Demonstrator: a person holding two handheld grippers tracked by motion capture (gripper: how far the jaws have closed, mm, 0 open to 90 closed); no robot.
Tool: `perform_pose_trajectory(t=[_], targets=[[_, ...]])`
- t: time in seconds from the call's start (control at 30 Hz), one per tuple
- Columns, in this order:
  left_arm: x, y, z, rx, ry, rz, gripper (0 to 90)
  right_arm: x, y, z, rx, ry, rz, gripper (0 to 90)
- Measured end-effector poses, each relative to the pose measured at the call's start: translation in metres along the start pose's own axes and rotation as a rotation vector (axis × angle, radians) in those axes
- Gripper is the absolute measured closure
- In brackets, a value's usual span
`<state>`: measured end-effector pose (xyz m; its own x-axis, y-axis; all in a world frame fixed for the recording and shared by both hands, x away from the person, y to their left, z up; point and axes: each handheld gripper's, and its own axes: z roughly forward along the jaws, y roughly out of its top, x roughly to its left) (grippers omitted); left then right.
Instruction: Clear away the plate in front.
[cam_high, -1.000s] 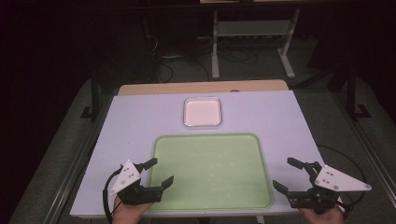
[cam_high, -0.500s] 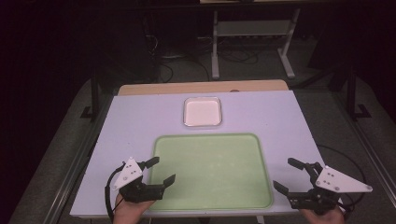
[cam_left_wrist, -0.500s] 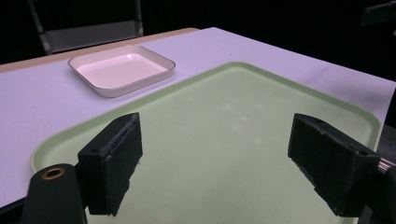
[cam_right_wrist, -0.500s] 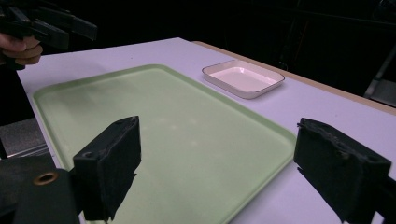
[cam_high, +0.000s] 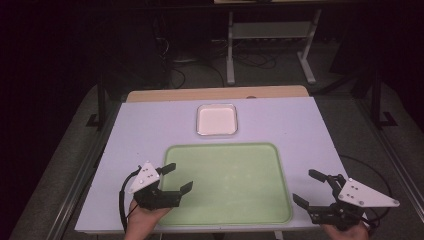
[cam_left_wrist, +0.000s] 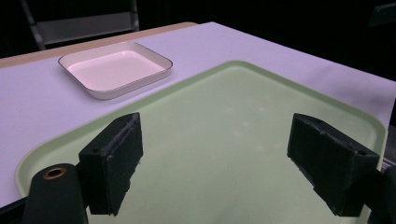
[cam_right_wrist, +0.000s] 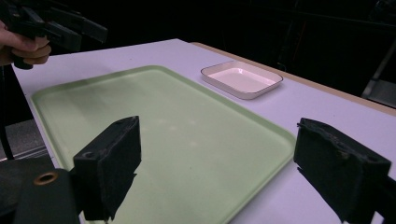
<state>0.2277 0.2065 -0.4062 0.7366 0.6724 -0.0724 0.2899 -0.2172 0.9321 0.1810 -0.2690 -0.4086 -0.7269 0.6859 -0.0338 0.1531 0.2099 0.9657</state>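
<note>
Nearest, at 7 o'clock: left tool (cam_high: 177, 177), jaws spread and empty, poised over the near-left corner of the green tray (cam_high: 230, 182). At 5 o'clock: right tool (cam_high: 310, 187), jaws likewise spread, empty, above the lavender table (cam_high: 150, 125) just beside the tray's right rim. Farther, toward 12 o'clock: small white dish (cam_high: 216, 120), just beyond the tray, apart from it.

jaws spread over green tray (cam_right_wrist: 177, 135), nothing held
</note>
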Motion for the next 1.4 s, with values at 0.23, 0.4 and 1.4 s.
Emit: perform_pose_trajectory(t=[0.23, 0.4, 1.4], targets=[[0.003, 0.010, 0.009, 0.001, -0.016, -0.006, 17.3, 0.000, 0.000, 0.001, 0.004, 0.006, -0.002, 13.9], [0.004, 0.017, 0.018, 0.004, -0.025, -0.001, 17.3, 0.000, 0.001, 0.001, 0.001, 0.006, -0.002, 13.9], [0.032, 0.059, 0.064, 0.001, -0.021, 0.029, 16.1, -0.001, 0.002, -0.001, -0.008, 0.004, -0.011, 13.9]])
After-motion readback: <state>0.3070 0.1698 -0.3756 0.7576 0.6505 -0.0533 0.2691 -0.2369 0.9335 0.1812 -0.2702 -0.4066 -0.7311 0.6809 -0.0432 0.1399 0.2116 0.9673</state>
